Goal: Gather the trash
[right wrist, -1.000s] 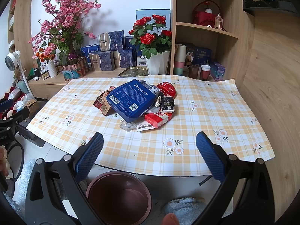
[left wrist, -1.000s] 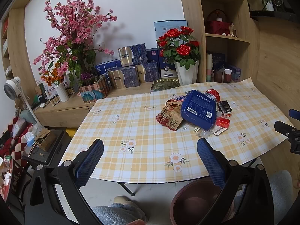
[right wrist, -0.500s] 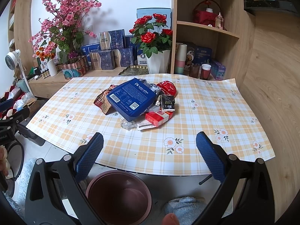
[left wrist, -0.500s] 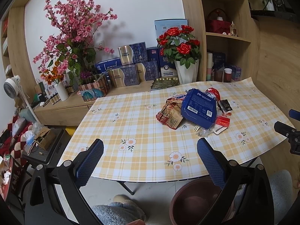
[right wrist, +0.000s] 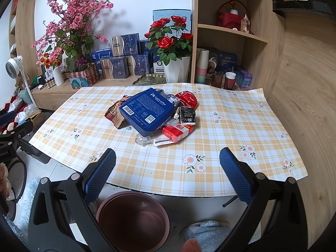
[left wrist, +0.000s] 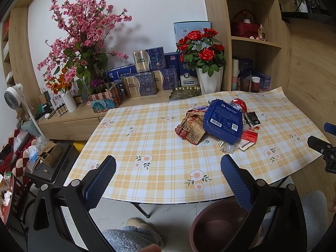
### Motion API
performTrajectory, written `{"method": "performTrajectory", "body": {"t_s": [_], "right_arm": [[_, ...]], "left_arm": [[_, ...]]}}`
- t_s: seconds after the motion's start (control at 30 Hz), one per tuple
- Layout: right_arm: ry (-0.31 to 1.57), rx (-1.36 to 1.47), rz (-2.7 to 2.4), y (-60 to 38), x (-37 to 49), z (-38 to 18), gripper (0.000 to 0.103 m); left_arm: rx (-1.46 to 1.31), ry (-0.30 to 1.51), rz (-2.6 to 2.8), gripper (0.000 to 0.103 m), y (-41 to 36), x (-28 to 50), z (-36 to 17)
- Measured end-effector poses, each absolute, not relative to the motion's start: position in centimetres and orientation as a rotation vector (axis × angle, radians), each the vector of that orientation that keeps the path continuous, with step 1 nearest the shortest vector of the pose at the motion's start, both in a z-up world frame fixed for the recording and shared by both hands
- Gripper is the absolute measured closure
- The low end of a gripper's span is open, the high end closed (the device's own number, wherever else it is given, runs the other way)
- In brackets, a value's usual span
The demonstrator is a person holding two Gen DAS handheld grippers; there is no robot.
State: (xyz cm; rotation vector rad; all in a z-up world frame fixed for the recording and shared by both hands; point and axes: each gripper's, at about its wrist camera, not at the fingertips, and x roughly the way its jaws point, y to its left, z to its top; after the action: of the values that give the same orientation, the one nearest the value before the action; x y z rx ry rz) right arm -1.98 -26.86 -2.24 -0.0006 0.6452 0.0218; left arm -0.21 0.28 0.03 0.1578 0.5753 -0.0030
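Presumably light and stiff, the flat blue cardboard coffee box [right wrist: 147,112] tops the wrapper heap mid-table, best pinched at its overhanging near corner. Both the left gripper [left wrist: 168,180] and right gripper [right wrist: 167,178] hang spread wide, empty, above the brown plastic bin [right wrist: 133,220].

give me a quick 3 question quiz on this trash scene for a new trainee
1. True or false: the blue box lies on top of the other trash in the pile.
2. Multiple choice: where is the brown bin? A) on the table B) on the floor by the table's near edge C) on the shelf
3. Fill in: the left gripper and right gripper are both ____ and hold nothing.

Key
1. True; it rests over the brown wrapper and the red packet.
2. B
3. open
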Motion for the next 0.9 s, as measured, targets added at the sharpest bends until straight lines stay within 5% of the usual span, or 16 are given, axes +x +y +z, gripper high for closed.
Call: {"method": "performTrajectory", "body": {"t_s": [0.47, 0.9], "right_arm": [[0.617, -0.049, 0.067, -25.8, 1.0, -3.8, 0.006], [0.692, -0.494, 0.050, -15.2, 16.6, -12.5, 0.006]], "left_arm": [[0.149, 0.505, -0.023, 0.005, 2.0, 1.2, -1.4], [0.099, 0.554, 0.057, 0.005, 4.7, 4.8, -5.4]]}}
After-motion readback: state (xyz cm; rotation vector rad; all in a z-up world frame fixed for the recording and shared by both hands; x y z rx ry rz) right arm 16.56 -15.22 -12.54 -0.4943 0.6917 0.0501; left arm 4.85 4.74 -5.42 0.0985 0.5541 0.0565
